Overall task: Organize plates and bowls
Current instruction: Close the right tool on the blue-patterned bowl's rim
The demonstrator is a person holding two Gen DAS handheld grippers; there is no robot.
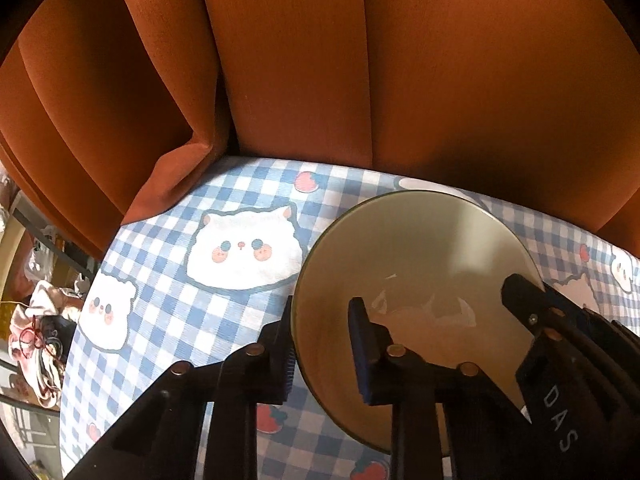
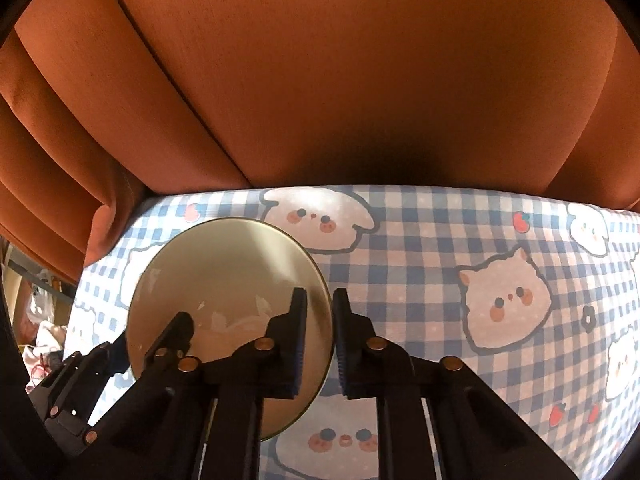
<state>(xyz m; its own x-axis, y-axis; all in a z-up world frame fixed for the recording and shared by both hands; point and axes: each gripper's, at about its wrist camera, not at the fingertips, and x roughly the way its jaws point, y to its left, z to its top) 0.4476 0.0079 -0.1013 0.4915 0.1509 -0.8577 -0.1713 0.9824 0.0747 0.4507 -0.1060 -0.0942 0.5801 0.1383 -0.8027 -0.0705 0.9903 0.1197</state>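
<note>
Left wrist view puts your left gripper (image 1: 324, 344) at the near left rim of the plate (image 1: 416, 272): its fingers straddle that rim, one finger (image 1: 280, 356) outside over the cloth and the other over the plate's inside, with a moderate gap between them. You cannot tell from this view whether the pads actually press the rim or only bracket it. At the plate's right edge, your right gripper (image 1: 532, 312) reaches in, its dark finger lying over the plate's surface.

From the right wrist view, your right gripper (image 2: 320, 340) has its fingers set narrowly apart on either side of the plate's (image 2: 228, 280) right rim, one finger (image 2: 296, 340) over the plate's inside and the other just outside it. Whether they are pinching the rim is also unclear. Your left gripper (image 2: 168, 344) shows at the plate's near left edge, a finger lying over the rim there.

The plate is round, pale and glossy, with a faint light pattern near its centre. It lies between the two grippers, over the tablecloth (image 1: 168, 280), which is blue-and-white checked with white cartoon animal faces and small strawberries; whether it rests flat or is lifted is not clear. Beyond the far edge of the table hangs an orange curtain (image 1: 300, 60). Off the table's left edge sits a jumble of clutter (image 1: 36, 320), too blurred to identify.
</note>
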